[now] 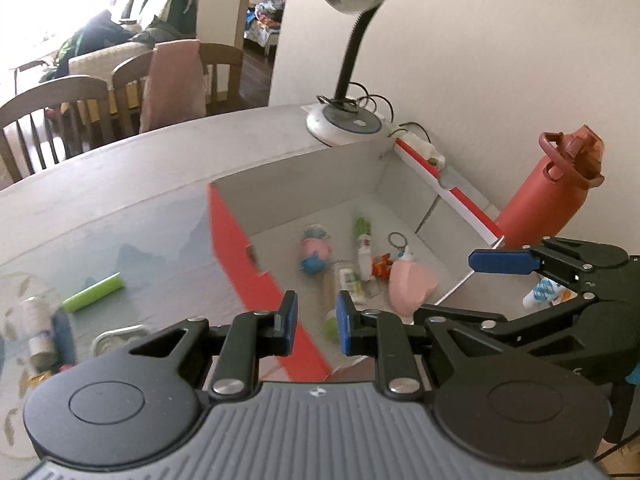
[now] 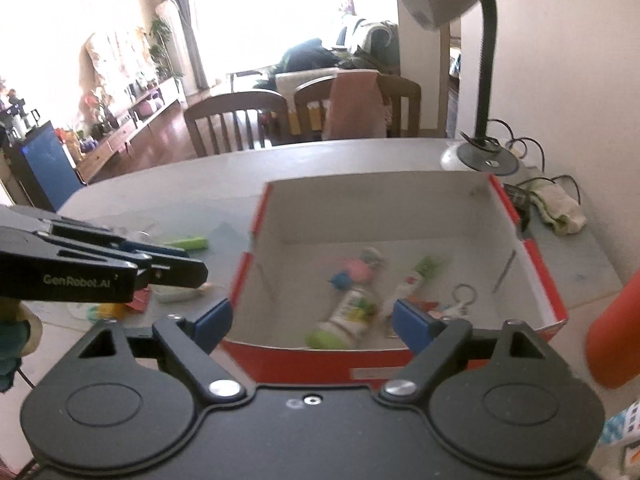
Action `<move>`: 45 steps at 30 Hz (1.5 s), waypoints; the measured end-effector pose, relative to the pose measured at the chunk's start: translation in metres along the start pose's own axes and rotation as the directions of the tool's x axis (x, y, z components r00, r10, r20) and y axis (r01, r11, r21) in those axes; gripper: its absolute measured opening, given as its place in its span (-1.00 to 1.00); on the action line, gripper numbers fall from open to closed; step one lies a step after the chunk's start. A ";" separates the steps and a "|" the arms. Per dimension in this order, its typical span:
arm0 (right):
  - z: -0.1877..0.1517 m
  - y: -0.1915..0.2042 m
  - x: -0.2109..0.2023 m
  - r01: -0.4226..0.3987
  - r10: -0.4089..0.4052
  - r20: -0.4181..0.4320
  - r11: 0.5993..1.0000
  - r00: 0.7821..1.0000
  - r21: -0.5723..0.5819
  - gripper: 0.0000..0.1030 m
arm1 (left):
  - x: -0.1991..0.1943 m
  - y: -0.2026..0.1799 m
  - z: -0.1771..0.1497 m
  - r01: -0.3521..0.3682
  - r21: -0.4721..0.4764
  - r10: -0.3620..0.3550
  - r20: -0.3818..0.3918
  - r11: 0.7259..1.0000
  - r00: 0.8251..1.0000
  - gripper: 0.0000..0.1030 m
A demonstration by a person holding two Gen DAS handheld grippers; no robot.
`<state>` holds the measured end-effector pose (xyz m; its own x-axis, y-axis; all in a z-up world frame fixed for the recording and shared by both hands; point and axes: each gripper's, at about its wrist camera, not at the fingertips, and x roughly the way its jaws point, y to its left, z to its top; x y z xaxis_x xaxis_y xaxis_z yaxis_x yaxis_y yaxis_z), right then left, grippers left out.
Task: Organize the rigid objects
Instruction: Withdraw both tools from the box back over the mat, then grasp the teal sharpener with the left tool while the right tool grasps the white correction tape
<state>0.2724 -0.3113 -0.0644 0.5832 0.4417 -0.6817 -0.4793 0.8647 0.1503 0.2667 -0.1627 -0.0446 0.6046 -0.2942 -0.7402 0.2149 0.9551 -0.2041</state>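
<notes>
A red cardboard box [image 1: 232, 240] with a white inside stands open on the table. In it lie a pink and blue toy [image 1: 315, 249], a white bottle with a green cap [image 2: 348, 314], a key ring [image 2: 463, 293], a pink heart-shaped piece [image 1: 410, 282] and other small things. My left gripper [image 1: 316, 328] hovers over the box's near left corner, shut with nothing in it. My right gripper [image 2: 314, 318] hangs above the box's near wall, open and empty. A green tube [image 1: 94, 291] lies on the table left of the box.
A desk lamp [image 1: 344, 124] stands behind the box by the wall, with cables and a power strip [image 1: 424, 150]. A red water bottle [image 1: 548, 192] stands right of the box. Small jars and packets [image 1: 38, 332] lie at the near left. Wooden chairs [image 2: 240, 120] line the far edge.
</notes>
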 end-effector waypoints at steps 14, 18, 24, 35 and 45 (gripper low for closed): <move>-0.020 0.103 -0.006 -0.094 0.094 0.009 0.995 0.995 -0.011 0.79 | -0.090 0.066 -0.062 0.016 -0.087 -0.012 0.049 0.996 0.999 -0.62; -0.024 0.133 -0.003 -0.114 0.114 -0.003 0.993 0.993 -0.040 0.80 | -0.108 0.086 -0.080 0.006 -0.104 0.000 0.058 0.995 0.998 -0.40; -0.028 0.166 0.001 -0.121 0.120 -0.017 0.991 0.993 -0.061 0.80 | -0.128 0.116 -0.102 -0.016 -0.129 0.025 0.069 0.992 0.997 -0.38; -0.038 0.200 0.006 -0.103 0.101 -0.028 0.987 0.995 -0.120 0.80 | -0.153 0.159 -0.137 -0.065 -0.131 0.080 0.107 0.989 0.991 0.29; -0.029 0.191 0.044 -0.058 0.052 -0.037 0.980 0.998 -0.193 0.80 | -0.139 0.195 -0.154 -0.089 -0.192 0.109 0.096 0.977 0.989 0.62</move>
<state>0.1872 -0.1340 -0.0866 0.5326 0.4770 -0.6992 -0.6299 0.7752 0.0490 0.1064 0.0702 -0.0801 0.6954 -0.1908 -0.6928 0.0094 0.9664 -0.2567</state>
